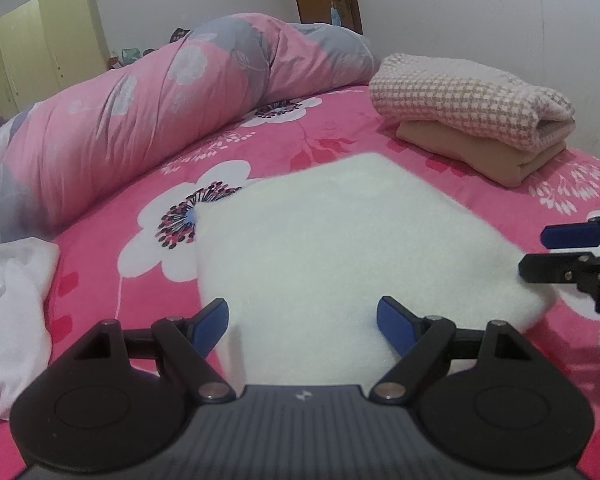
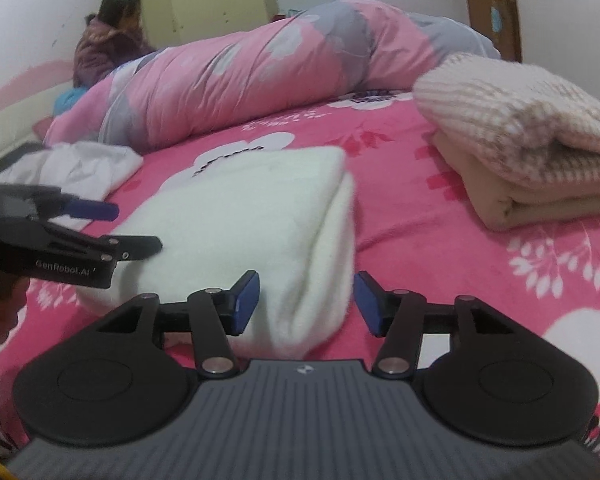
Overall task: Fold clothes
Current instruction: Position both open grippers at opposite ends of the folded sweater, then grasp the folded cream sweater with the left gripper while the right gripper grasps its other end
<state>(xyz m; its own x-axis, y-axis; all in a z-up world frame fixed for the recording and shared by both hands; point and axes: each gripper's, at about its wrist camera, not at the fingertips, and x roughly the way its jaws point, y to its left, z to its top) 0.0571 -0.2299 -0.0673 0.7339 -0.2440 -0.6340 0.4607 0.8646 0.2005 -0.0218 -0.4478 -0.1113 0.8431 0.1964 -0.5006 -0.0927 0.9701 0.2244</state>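
A folded white fleece garment lies on the pink flowered bedspread. My left gripper is open at the garment's near edge; its pads straddle the cloth without pressing it. My right gripper stands open around the thick folded corner of the same garment. Its left pad is close against the fleece and its right pad has a gap. Each gripper shows in the other's view, the right gripper at the garment's right edge and the left gripper at its left.
A stack of folded clothes, checked knit over tan cloth, sits at the far right. A crumpled white garment lies left. A rolled pink-grey duvet runs along the back. A person sits beyond it.
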